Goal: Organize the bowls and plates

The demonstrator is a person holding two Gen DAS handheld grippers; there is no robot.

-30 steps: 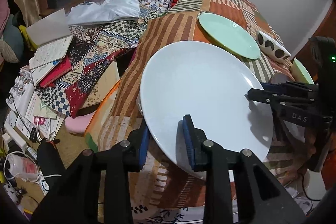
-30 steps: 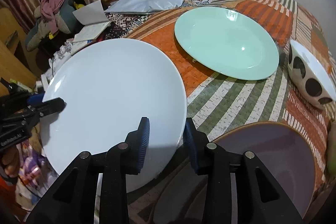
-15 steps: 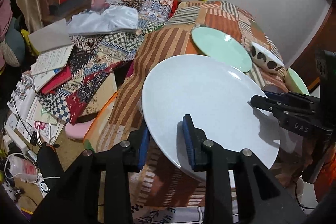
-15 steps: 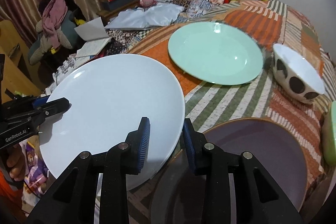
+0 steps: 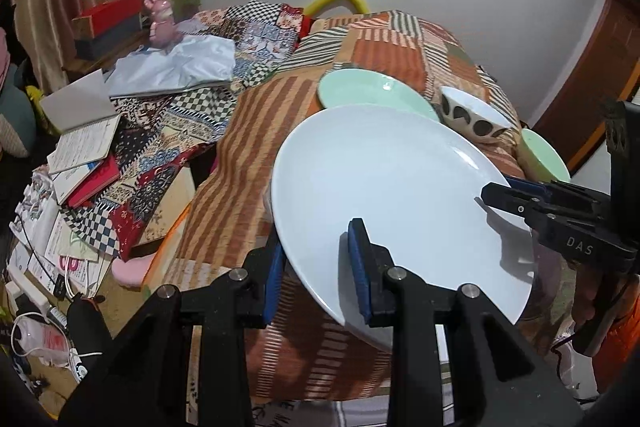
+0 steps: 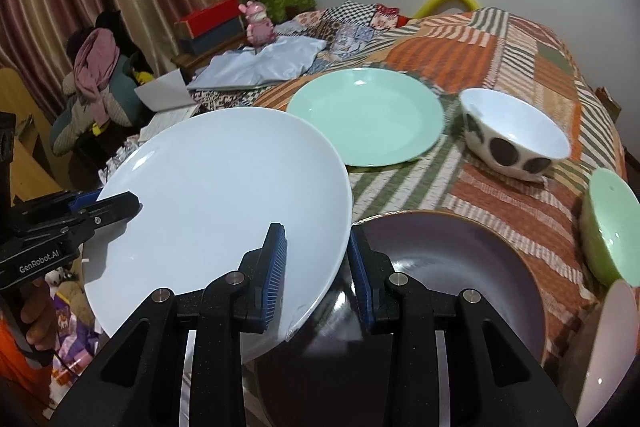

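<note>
Both claws, left claw and right claw, are gripping the empty white plate above the purple plate, beside the mint plate.

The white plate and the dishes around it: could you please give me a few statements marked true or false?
1. Both hand-held grippers, left and right, clamp the white plate. True.
2. The mint plate is stacked on the white plate. False: it lies alone on the cloth.
3. The spotted bowl stands upright. True.
4. The purple plate holds the spotted bowl. False: they sit apart.
</note>
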